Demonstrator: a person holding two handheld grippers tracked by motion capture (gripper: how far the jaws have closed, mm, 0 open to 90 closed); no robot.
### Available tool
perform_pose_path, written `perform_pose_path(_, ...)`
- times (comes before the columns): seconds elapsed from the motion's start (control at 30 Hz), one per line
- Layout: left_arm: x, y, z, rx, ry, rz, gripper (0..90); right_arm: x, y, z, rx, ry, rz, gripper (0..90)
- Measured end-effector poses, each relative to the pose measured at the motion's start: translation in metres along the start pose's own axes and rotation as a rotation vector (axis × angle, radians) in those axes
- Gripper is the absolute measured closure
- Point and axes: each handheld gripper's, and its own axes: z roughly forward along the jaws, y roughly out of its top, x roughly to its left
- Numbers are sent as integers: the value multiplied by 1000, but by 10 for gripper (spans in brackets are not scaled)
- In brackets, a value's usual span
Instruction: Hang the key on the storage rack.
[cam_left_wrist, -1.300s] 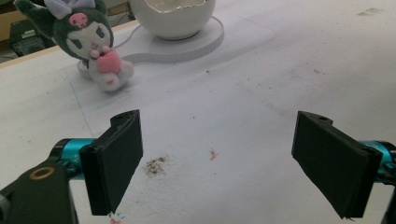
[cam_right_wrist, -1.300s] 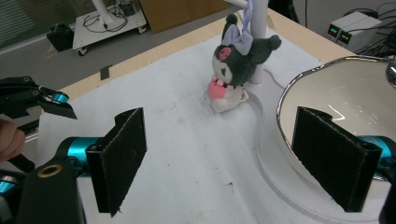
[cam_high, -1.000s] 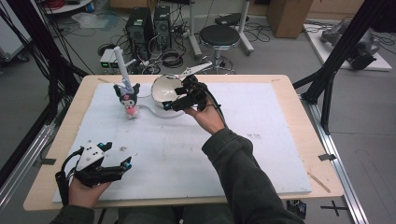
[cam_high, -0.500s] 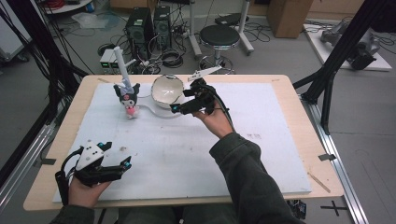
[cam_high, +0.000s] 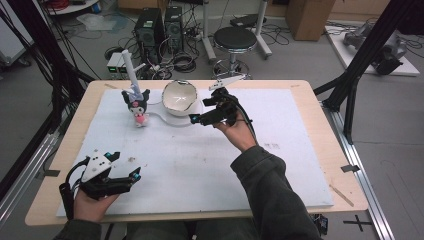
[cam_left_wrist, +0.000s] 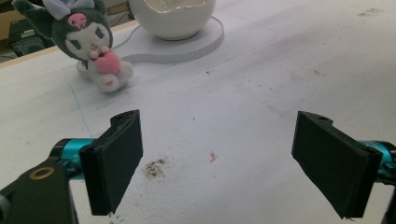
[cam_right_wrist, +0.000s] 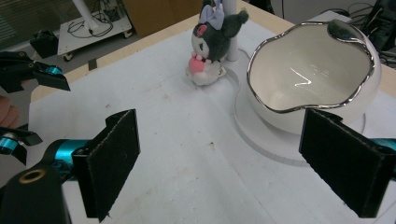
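From the high view, the right gripper (cam_high: 200, 114) had slid sideways away from the white bowl (cam_high: 178, 96) since a second earlier, when it had hung right over the bowl's rim. It now sat just beside the bowl's right flank, over the white mat (cam_high: 300, 150), and its jaws had just been opening, with nothing between them. The bowl stood upright on its round white base (cam_high: 170, 121), near the far edge of the mat, with the plush toy (cam_high: 136, 104) just to its left. The left gripper (cam_high: 131, 172) lay in the hand at the near left corner, as in the earlier pictures.

In the left gripper view, its two black jaws stood spread apart over bare mat, gripping nothing; the plush toy (cam_left_wrist: 88, 39) and the bowl (cam_left_wrist: 170, 18) were well ahead of them.

In the right gripper view, the jaws were parted wide and empty, with the bowl (cam_right_wrist: 313, 79) just beyond the right jaw and the plush toy (cam_right_wrist: 210, 39) farther off.

This looked like a release: the bowl seemed set in place, and the hand appeared free for whatever came next.
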Motion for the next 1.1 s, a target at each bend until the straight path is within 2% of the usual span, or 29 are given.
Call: perform_pose_path(1.1,-2,2,3,7,-9,5,168,-4,-34,-29,-7,-38,20,114)
